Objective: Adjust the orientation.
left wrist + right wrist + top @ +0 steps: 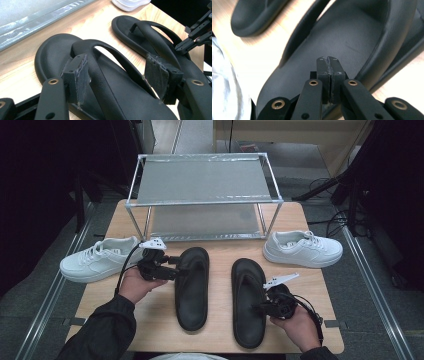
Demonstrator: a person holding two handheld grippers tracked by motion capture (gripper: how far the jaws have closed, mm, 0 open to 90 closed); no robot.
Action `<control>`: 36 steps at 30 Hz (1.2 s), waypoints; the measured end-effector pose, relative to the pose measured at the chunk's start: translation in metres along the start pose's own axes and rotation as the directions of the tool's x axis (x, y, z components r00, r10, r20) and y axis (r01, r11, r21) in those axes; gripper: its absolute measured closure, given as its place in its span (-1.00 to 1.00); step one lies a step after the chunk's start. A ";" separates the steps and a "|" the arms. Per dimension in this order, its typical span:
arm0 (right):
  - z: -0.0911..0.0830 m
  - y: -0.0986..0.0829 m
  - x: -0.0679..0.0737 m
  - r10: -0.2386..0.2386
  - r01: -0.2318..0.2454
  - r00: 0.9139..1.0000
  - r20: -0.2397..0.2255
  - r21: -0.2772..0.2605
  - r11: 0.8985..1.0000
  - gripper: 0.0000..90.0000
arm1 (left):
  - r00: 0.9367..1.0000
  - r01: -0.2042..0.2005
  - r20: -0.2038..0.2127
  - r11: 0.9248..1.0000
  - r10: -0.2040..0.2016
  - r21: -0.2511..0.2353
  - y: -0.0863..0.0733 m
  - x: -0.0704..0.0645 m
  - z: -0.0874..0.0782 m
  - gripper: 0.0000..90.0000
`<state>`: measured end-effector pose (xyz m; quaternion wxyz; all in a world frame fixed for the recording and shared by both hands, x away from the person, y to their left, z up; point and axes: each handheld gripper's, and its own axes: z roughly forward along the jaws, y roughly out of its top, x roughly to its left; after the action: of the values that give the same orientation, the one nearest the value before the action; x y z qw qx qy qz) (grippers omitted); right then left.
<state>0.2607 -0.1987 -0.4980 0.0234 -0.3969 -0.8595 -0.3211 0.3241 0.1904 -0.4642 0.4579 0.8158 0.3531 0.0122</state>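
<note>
- The room is dark at the sides, with cables on a grey floor; a wooden table [310,285] fills the middle and gives both hands a flat place to work.
- A two-shelf metal rack [202,180] stands at the far edge of the table, open toward the person, probably so footwear can be slid straight onto it.
- Two white sneakers flank the rack: the left sneaker [97,260] sits near the left edge, the right sneaker [302,249] just beside the rack's right leg. Both lie out of the way of the middle.
- Two black sandals lie side by side in the centre, toes toward the rack. That puts each one in front of its own hand.
- The left sandal [191,287] is being approached from its left side, near the strap.
- The right sandal [248,302] has the other tool at its right edge, about mid-length.
- The left gripper [172,266] has its jaws spread wide, one on each side of the strap [105,75], not yet pinching it. This looks like lining up for a grab by the strap, the easiest part to lift.
- The right gripper [328,75] has its jaws pressed together with nothing between them, hovering low over the right sandal's footbed.
</note>
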 end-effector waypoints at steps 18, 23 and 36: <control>-0.017 0.011 -0.021 0.090 -0.066 0.988 0.122 -0.190 0.980 0.37 | 1.000 -0.002 -0.005 1.000 0.002 0.004 -0.001 0.001 0.000 -0.19; -0.006 0.019 -0.025 0.087 -0.066 0.988 0.129 -0.161 0.985 0.34 | 1.000 0.007 -0.013 1.000 -0.007 0.002 -0.004 0.001 -0.004 -0.19; 0.009 0.036 -0.030 0.103 -0.087 0.985 0.138 -0.118 0.989 0.57 | 0.999 0.019 -0.038 1.000 -0.019 -0.006 -0.014 0.001 -0.014 -0.19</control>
<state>0.3088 -0.1965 -0.4948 -0.0454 -0.4602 -0.8199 -0.3375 0.3117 0.2059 -0.4669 0.4535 0.8107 0.3693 0.0242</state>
